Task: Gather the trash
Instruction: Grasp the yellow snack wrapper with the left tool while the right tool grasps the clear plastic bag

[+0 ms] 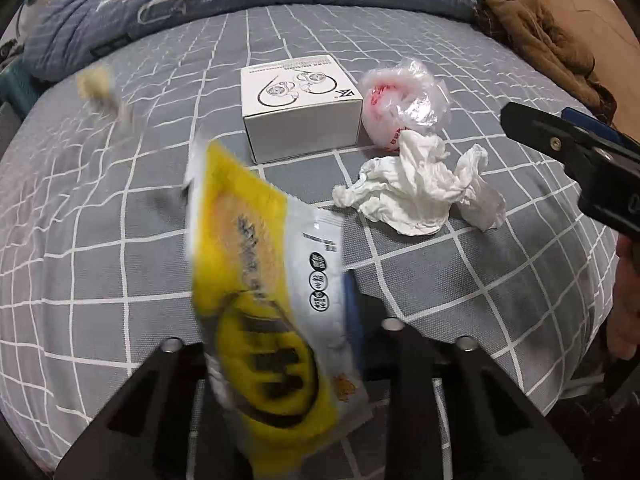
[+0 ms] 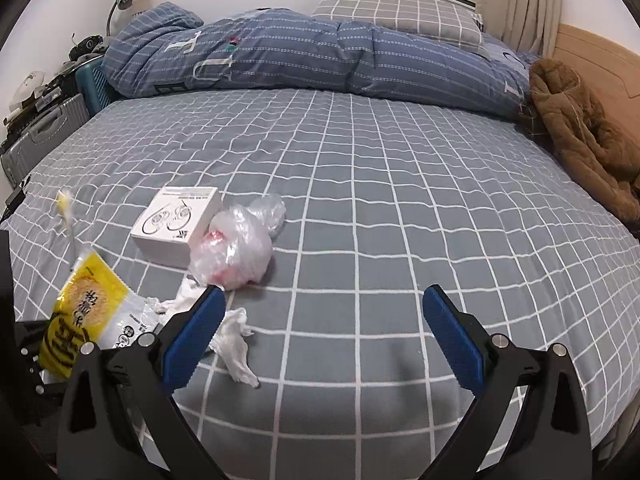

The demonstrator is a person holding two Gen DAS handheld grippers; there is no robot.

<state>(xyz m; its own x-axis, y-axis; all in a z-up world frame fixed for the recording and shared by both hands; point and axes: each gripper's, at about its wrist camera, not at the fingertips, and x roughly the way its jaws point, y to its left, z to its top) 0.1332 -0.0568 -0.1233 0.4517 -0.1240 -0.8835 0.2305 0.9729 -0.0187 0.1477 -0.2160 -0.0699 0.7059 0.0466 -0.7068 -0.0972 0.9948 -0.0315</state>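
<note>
My left gripper (image 1: 304, 320) is shut on a yellow and white snack wrapper (image 1: 260, 280), which it holds above the grey checked bed sheet (image 1: 120, 220); the wrapper (image 2: 84, 312) also shows at the lower left of the right wrist view. A crumpled white tissue (image 1: 416, 192) lies on the sheet, with a crumpled clear plastic bag (image 1: 400, 100) and a white cardboard box (image 1: 300, 108) behind it. A small blurred yellowish scrap (image 1: 96, 84) is at the far left. My right gripper (image 2: 323, 294) is open and holds nothing, its left finger over the tissue (image 2: 236, 344) and just short of the bag (image 2: 236, 248).
A blue quilt (image 2: 300, 56) and a checked pillow (image 2: 400, 12) lie along the far side of the bed. A brown coat (image 2: 580, 132) rests against the wooden headboard (image 2: 600, 60) on the right. Suitcases (image 2: 44, 132) stand beside the bed at the left.
</note>
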